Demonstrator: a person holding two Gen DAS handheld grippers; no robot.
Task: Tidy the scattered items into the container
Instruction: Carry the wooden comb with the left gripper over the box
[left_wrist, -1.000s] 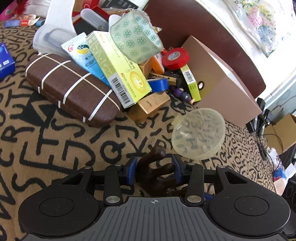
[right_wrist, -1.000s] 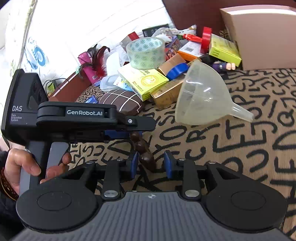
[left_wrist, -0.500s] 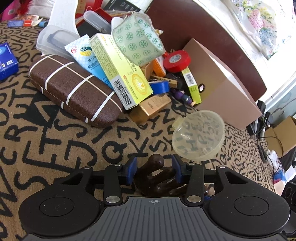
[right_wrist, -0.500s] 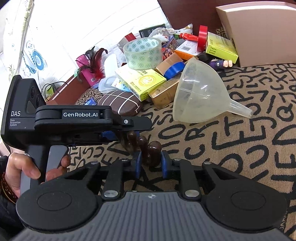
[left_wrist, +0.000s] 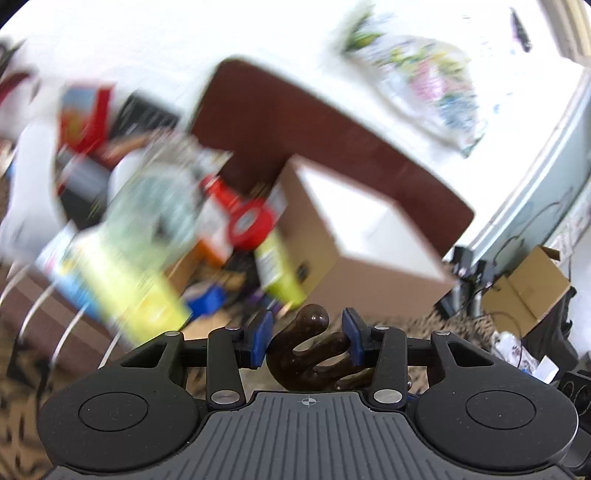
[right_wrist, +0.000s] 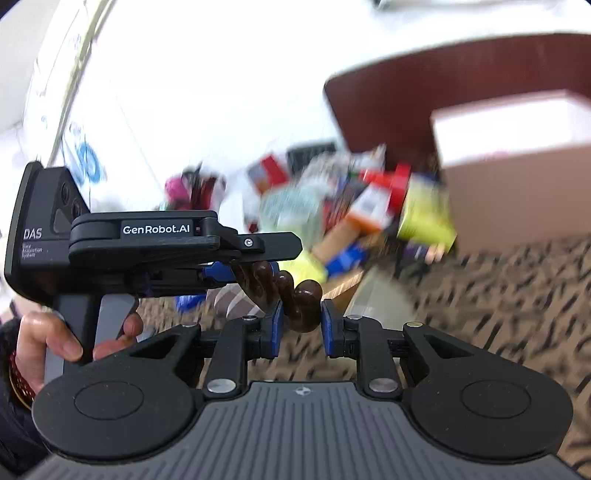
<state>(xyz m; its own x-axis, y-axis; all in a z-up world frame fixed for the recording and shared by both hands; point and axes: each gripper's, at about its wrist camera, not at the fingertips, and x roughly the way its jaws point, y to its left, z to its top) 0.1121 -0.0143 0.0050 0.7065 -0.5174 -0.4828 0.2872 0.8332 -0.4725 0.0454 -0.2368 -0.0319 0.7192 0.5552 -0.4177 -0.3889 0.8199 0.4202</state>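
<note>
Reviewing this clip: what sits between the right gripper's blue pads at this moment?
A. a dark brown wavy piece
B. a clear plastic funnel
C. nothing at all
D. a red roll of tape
A: in the right wrist view the dark brown wavy piece sits between the blue pads of the right gripper, its other end under the left gripper.

Your way to the box over the patterned cloth is open; the clutter crowds its left side.

Heavy motion blur, blown-out white background, fisheye bending at edges
</note>
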